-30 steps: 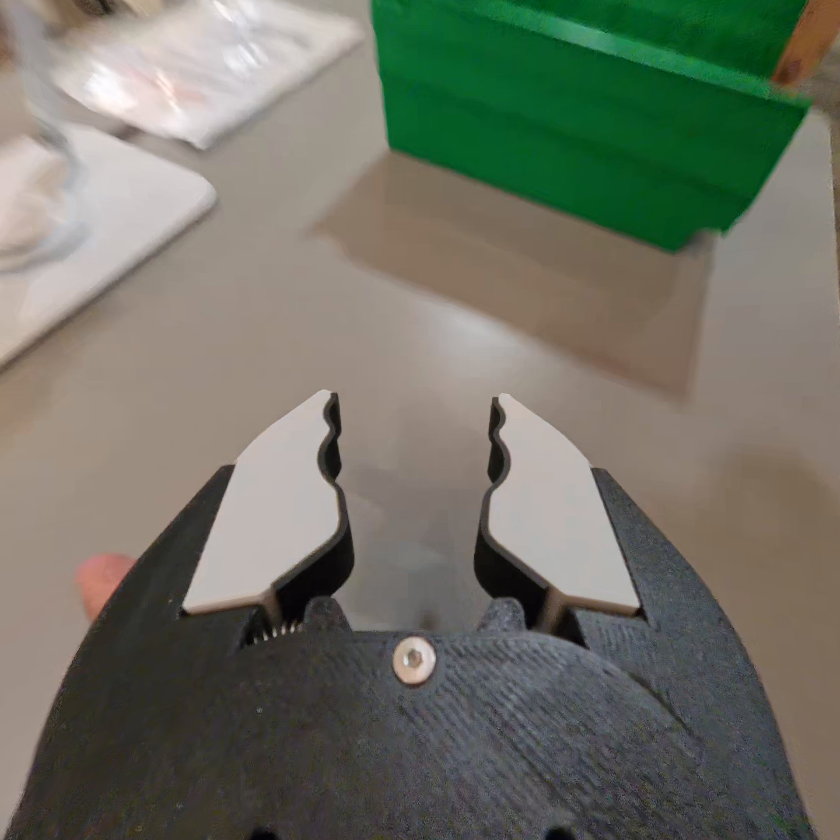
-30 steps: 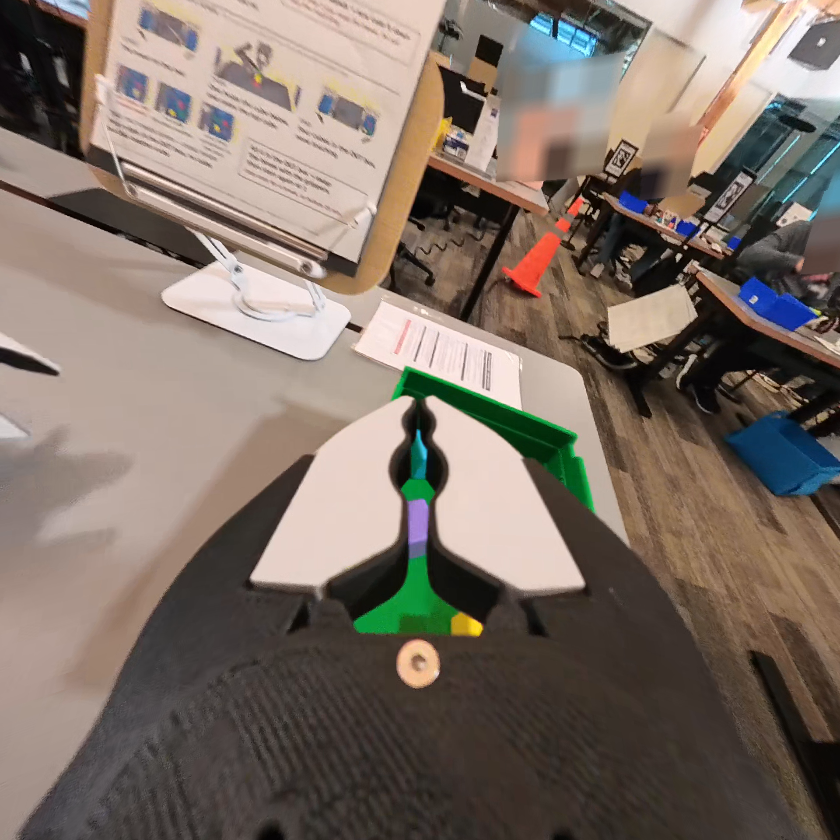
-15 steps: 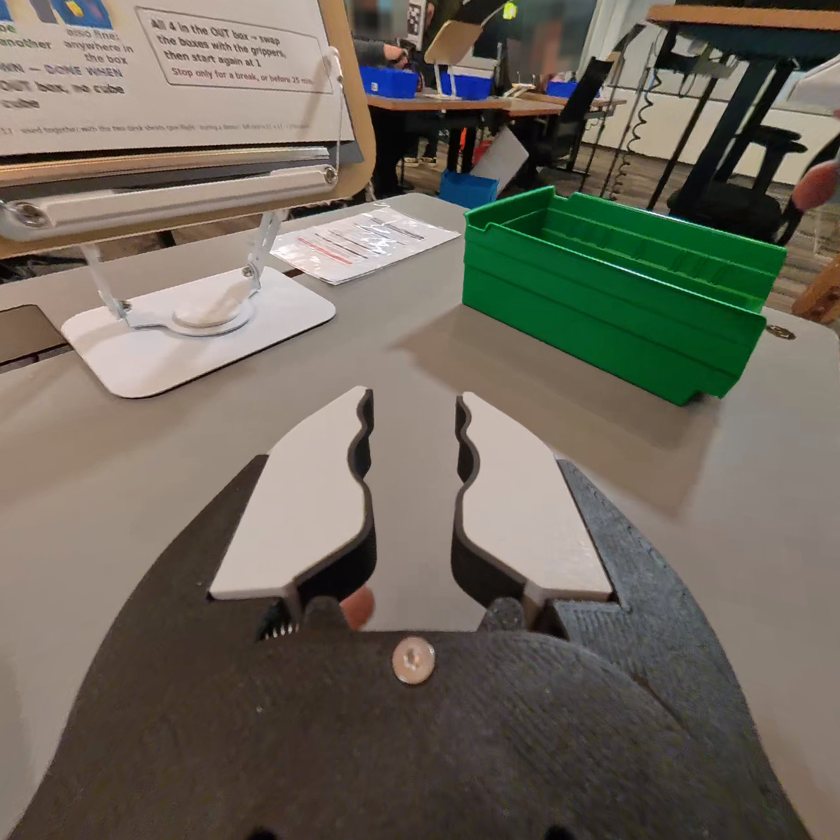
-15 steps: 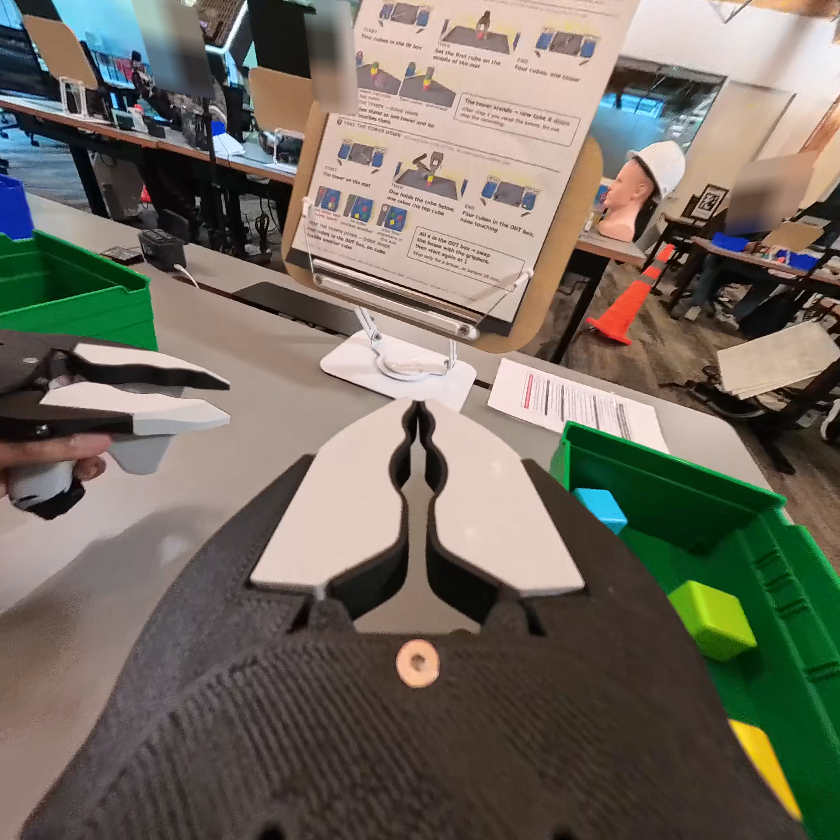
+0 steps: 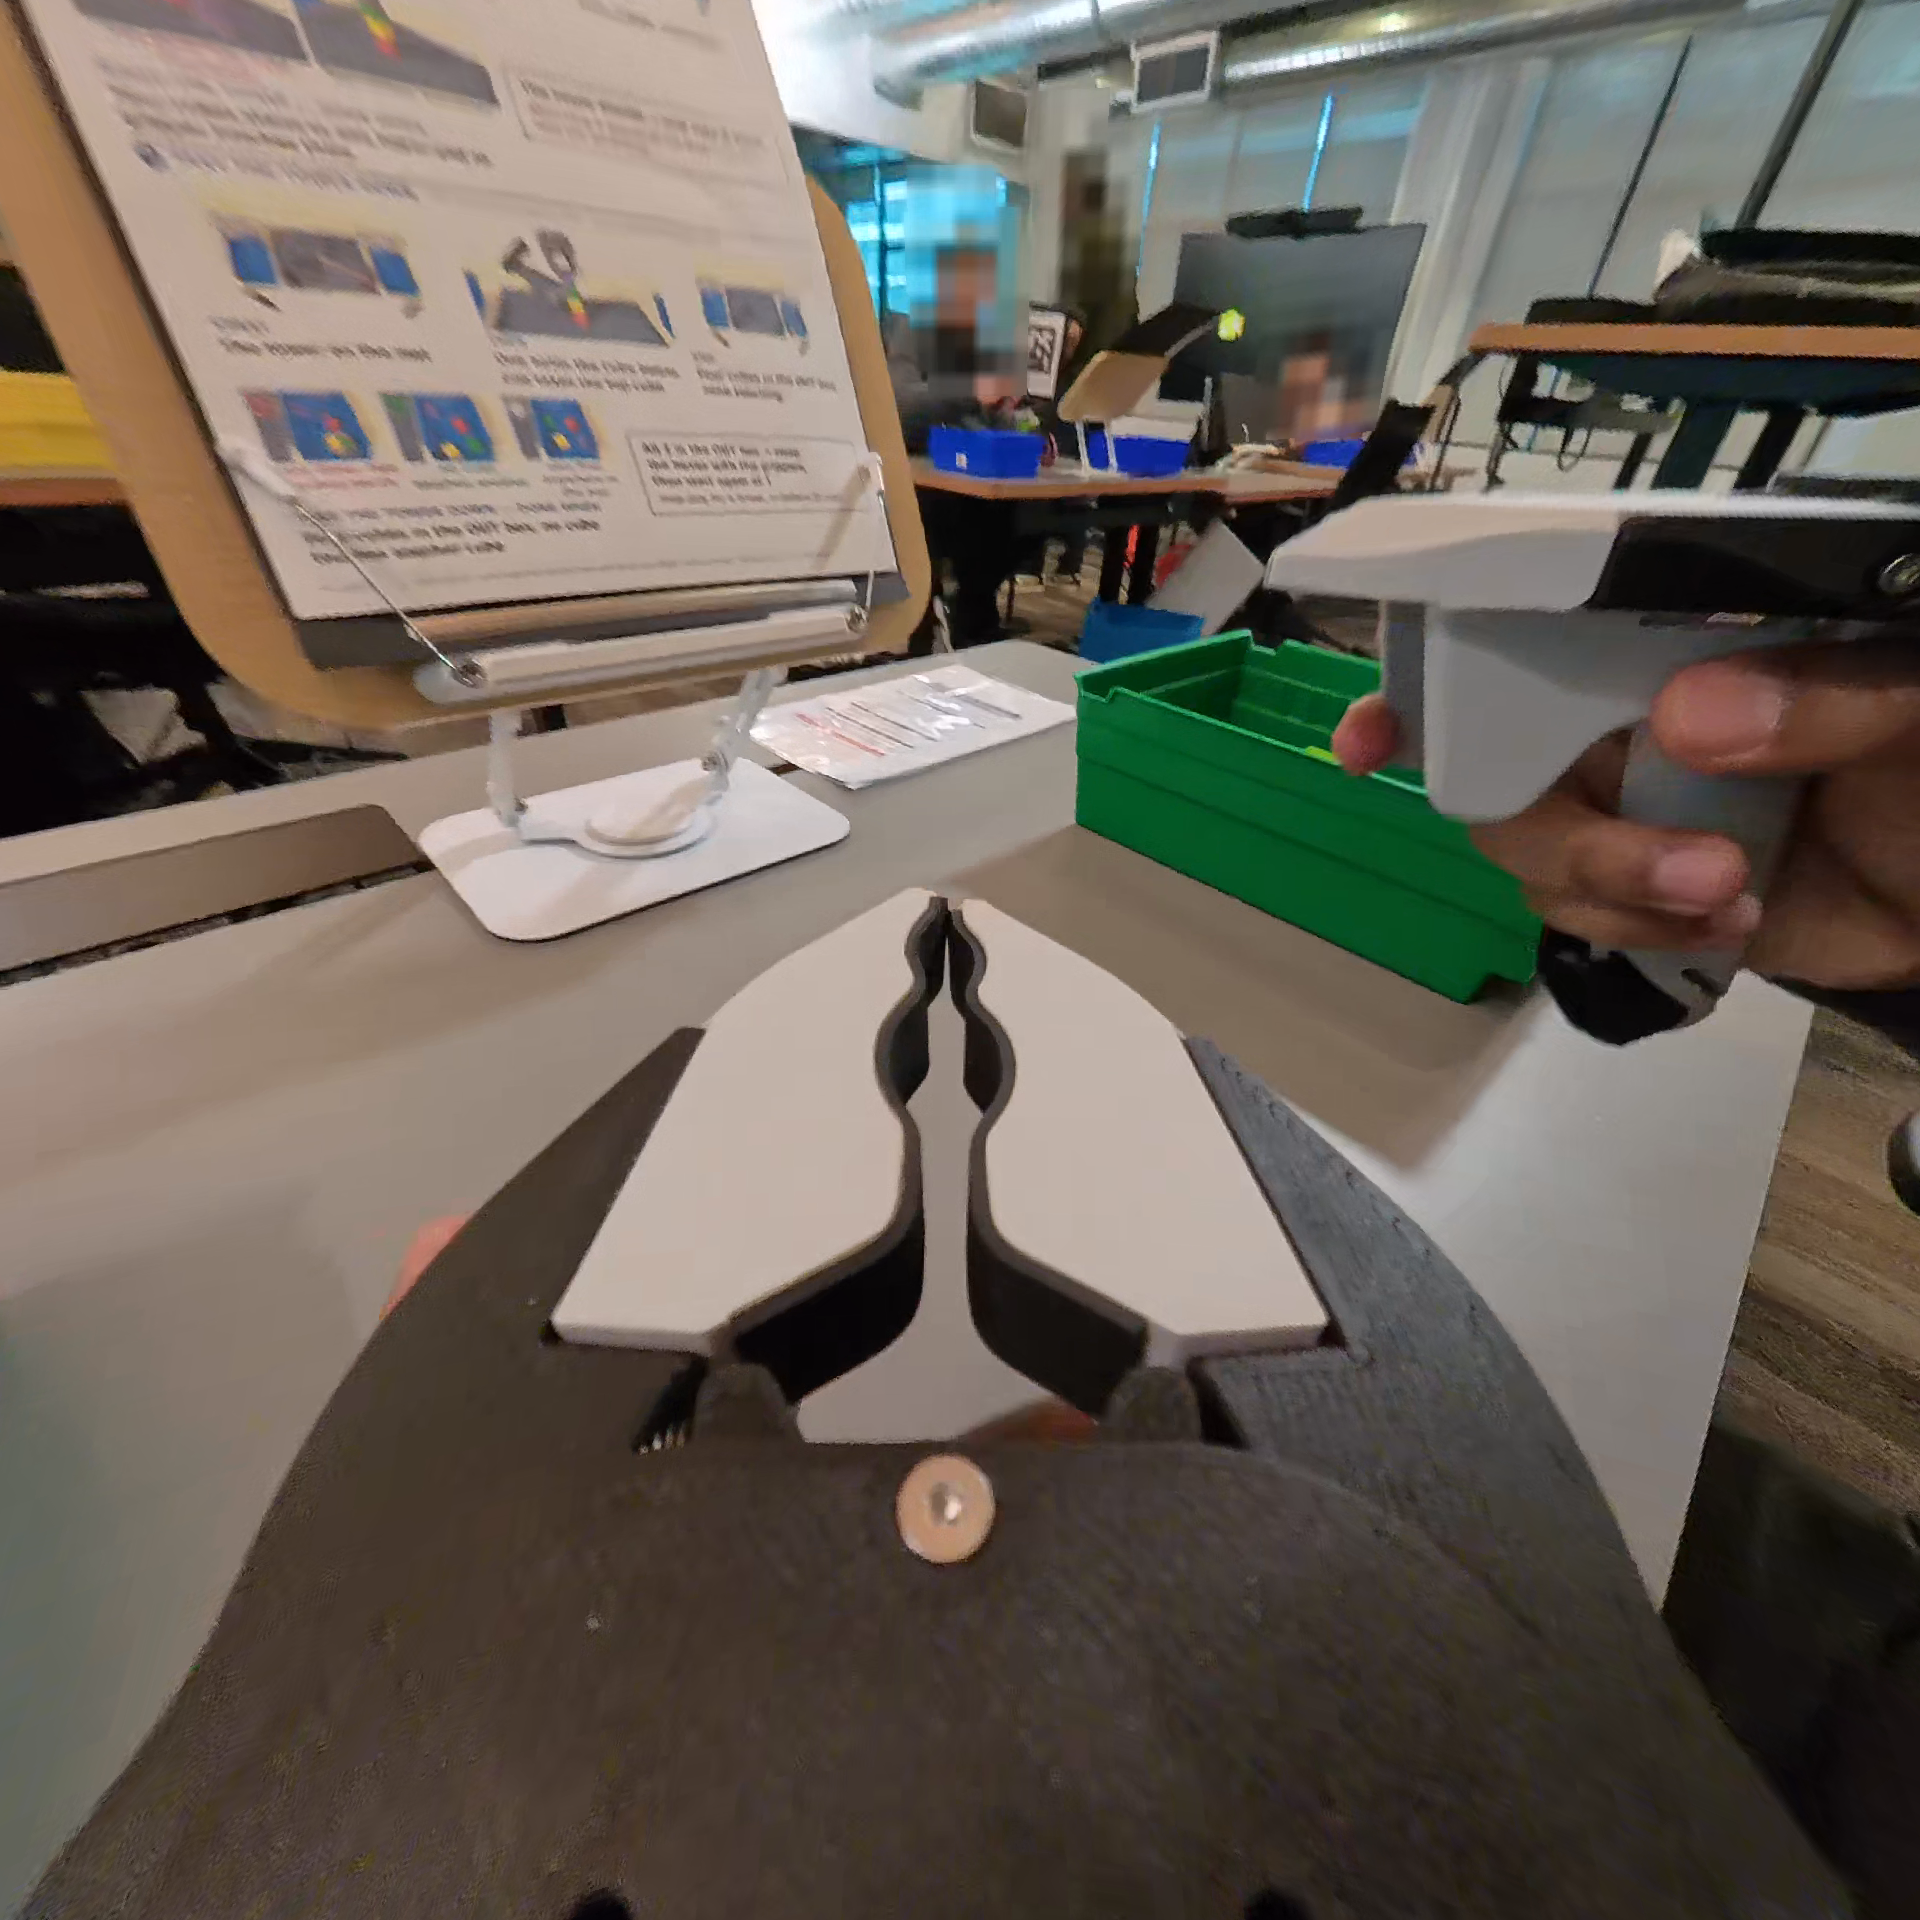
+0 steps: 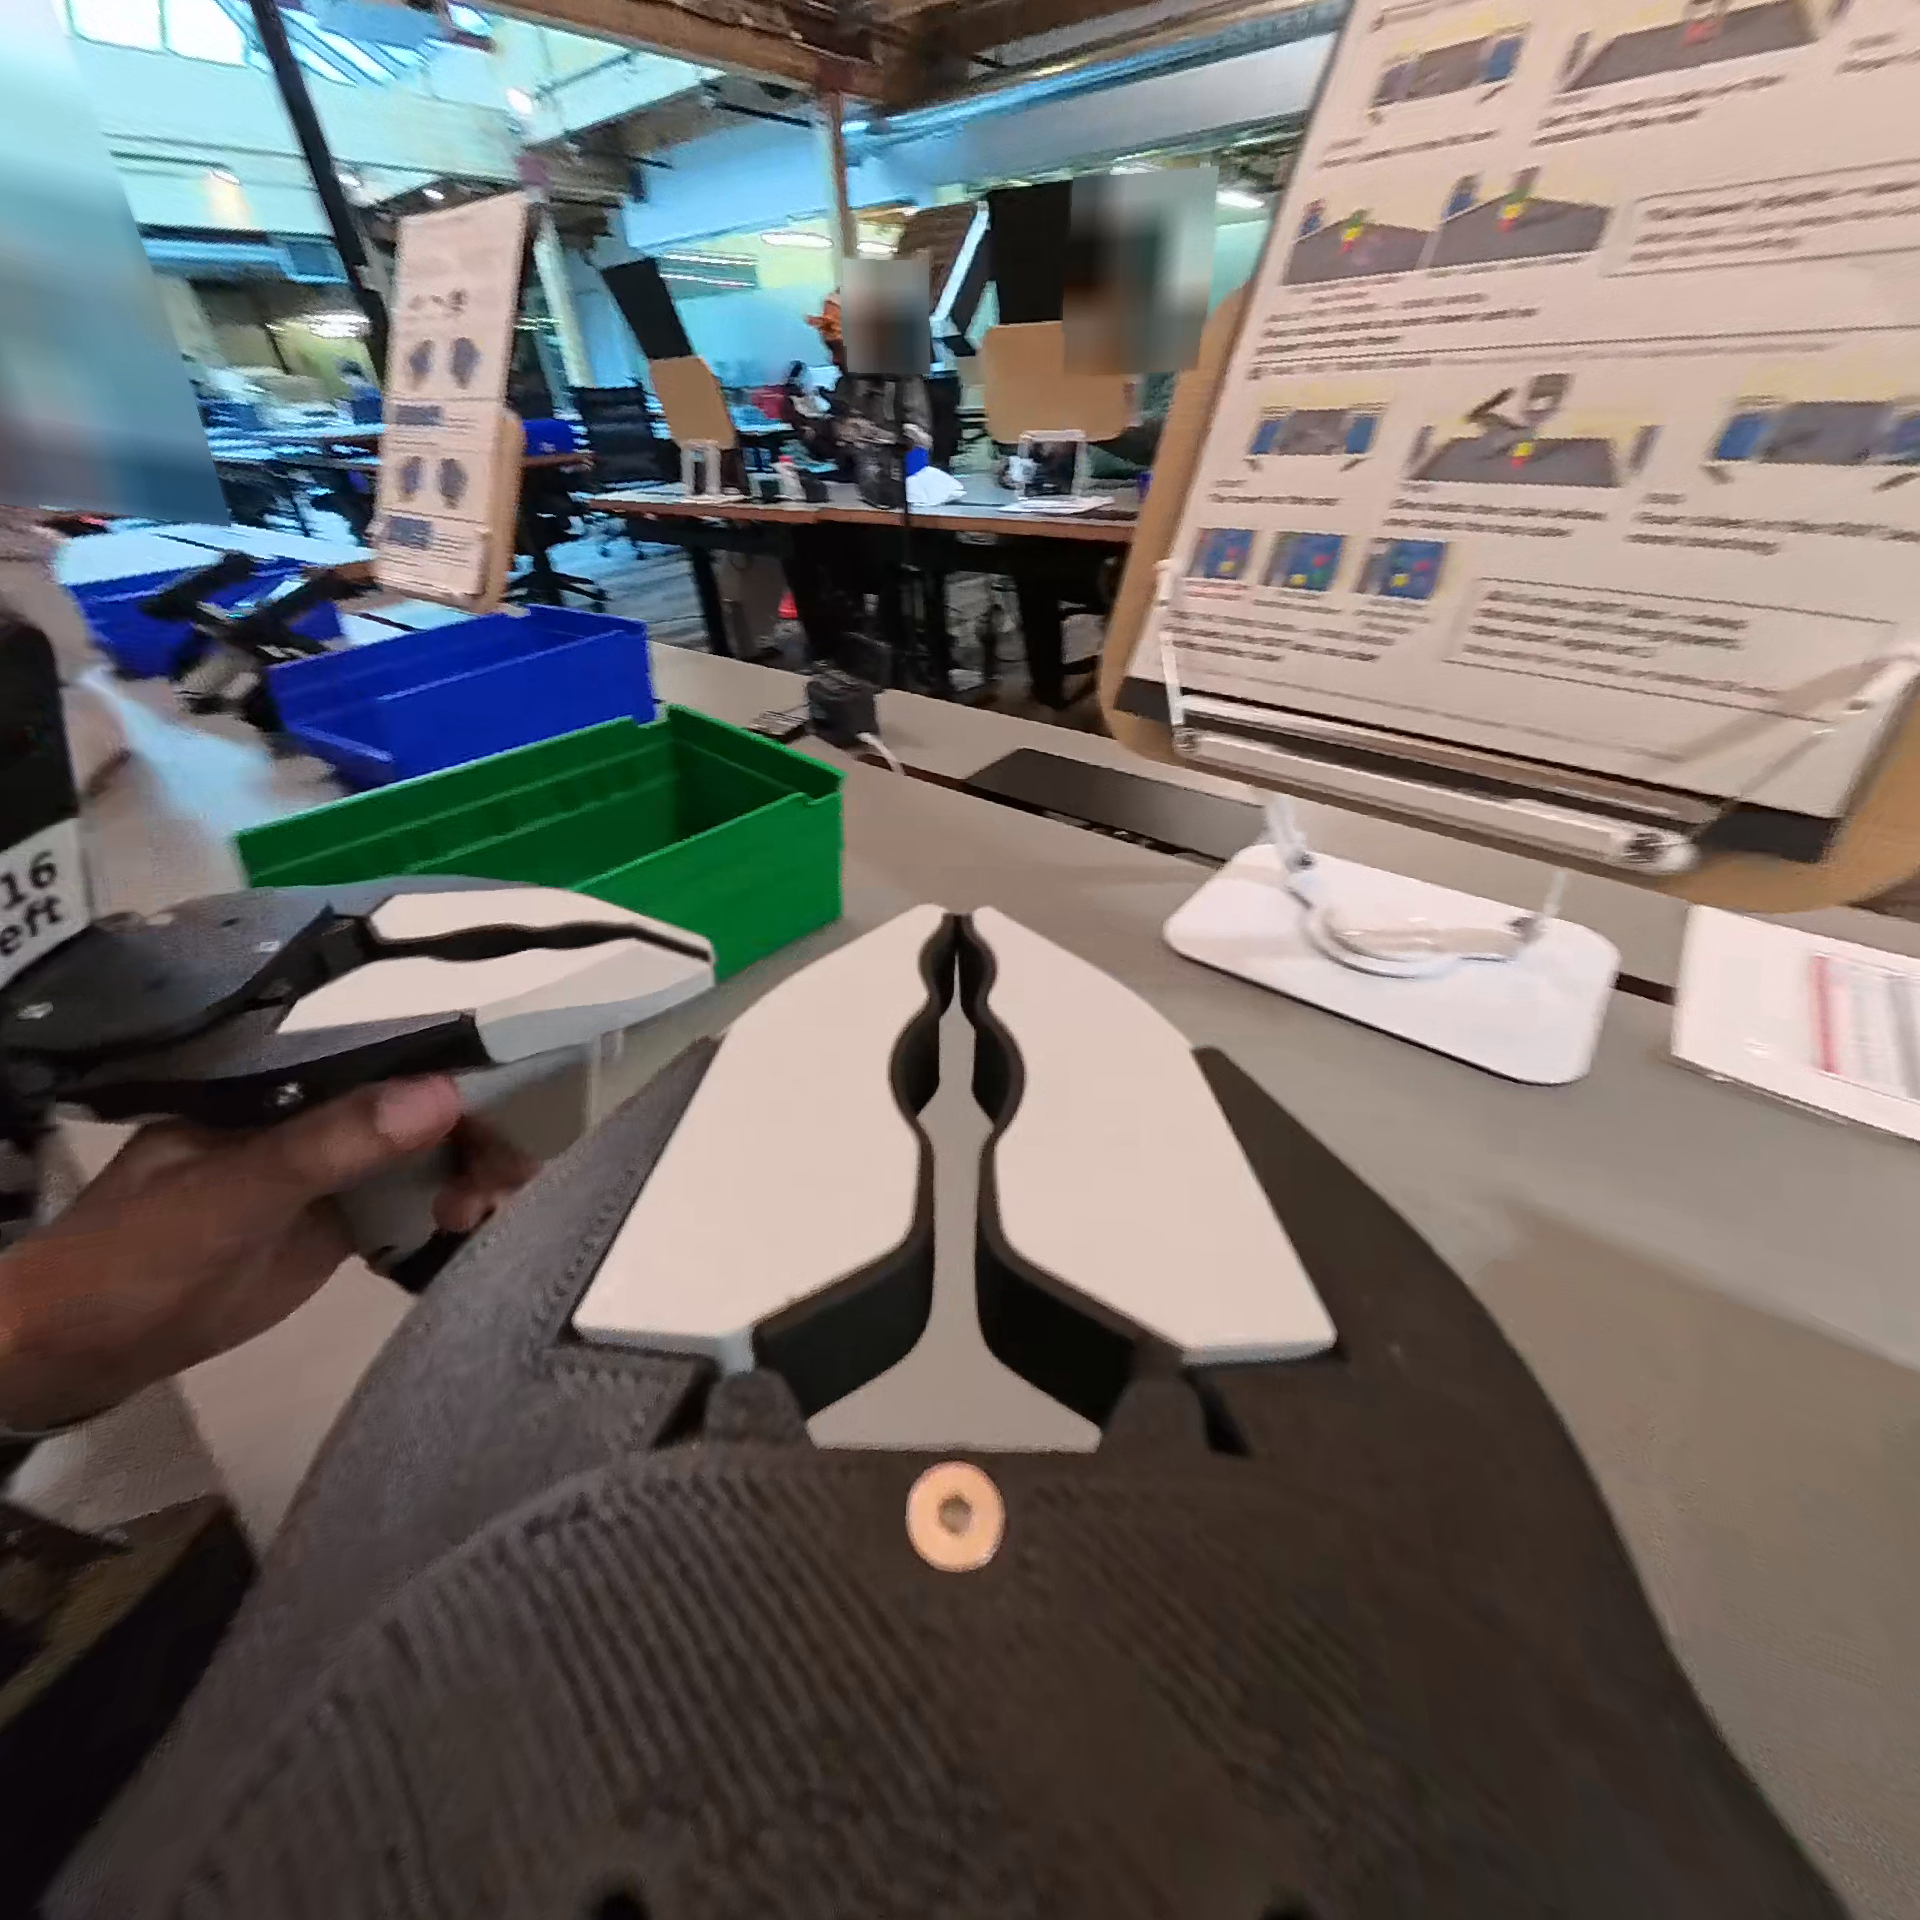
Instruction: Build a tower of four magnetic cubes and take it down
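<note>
- Left tool (image 5: 948, 925): closed down to a hairline at the tips, gripped nothing, hung over the grey desk (image 5: 260, 1091).
- Right tool (image 6: 961, 920): likewise pinched nearly tip to tip, empty, above the same desk.
- Carried a white label (image 6: 36, 894) with dark print on the left tool's body, cut off by the frame edge.
- Stood just ahead of both tools: a stand (image 5: 644, 842) with a printed sheet (image 5: 468, 312) of small pictures and text, its print blurred and its top cropped.
- Lay beside the stand's foot: a paper (image 5: 914, 717) with red and black lines, too small to make out.
- Sat at the desk's right end: a green bin (image 5: 1247, 831), partly hidden by the right hand (image 5: 1714, 862); only a yellow-green sliver showed inside.
- Sat at the left end: a second green bin (image 6: 727, 842), a blue bin (image 6: 468, 696) behind it.
- Wrapped the left tool's handle: the left hand (image 6: 239, 1195), wrist out of frame.
</note>
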A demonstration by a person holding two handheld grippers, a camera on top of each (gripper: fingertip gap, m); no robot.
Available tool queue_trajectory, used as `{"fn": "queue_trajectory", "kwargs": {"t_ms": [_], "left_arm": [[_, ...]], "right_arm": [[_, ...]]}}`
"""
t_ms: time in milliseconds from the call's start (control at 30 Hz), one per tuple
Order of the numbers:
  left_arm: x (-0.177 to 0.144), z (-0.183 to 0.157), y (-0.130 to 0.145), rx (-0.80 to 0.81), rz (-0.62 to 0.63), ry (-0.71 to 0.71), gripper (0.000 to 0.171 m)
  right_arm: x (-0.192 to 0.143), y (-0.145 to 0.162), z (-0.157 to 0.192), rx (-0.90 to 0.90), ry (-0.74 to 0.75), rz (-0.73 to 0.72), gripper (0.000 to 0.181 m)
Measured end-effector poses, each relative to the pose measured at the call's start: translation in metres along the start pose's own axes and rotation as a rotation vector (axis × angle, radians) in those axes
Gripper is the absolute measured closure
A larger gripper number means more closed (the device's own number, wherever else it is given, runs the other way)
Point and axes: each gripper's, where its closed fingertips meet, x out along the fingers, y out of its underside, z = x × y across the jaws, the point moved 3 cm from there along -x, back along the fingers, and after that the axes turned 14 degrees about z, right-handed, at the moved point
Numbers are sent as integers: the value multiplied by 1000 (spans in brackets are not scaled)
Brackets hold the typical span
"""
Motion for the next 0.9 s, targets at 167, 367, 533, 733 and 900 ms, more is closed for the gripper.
{"fn": "queue_trajectory", "kwargs": {"t_ms": [167, 367, 533, 733, 900], "left_arm": [[-27, -2, 9, -59, -87, -43, 171], [-19, -27, 42, -217, -45, 34, 171], [-8, -50, 42, -272, -59, 147, 171], [7, -60, 40, -373, -53, 276, 171], [17, -57, 32, -354, -114, 246, 171]], "right_arm": [[4, 41, 29, -31, -107, 70, 181], [1, 111, 57, 36, -182, 187, 179], [-2, 112, 61, -10, -179, 138, 176], [-11, 108, 51, 130, -230, 54, 177], [-20, 115, 40, 197, -206, 68, 178]]}}
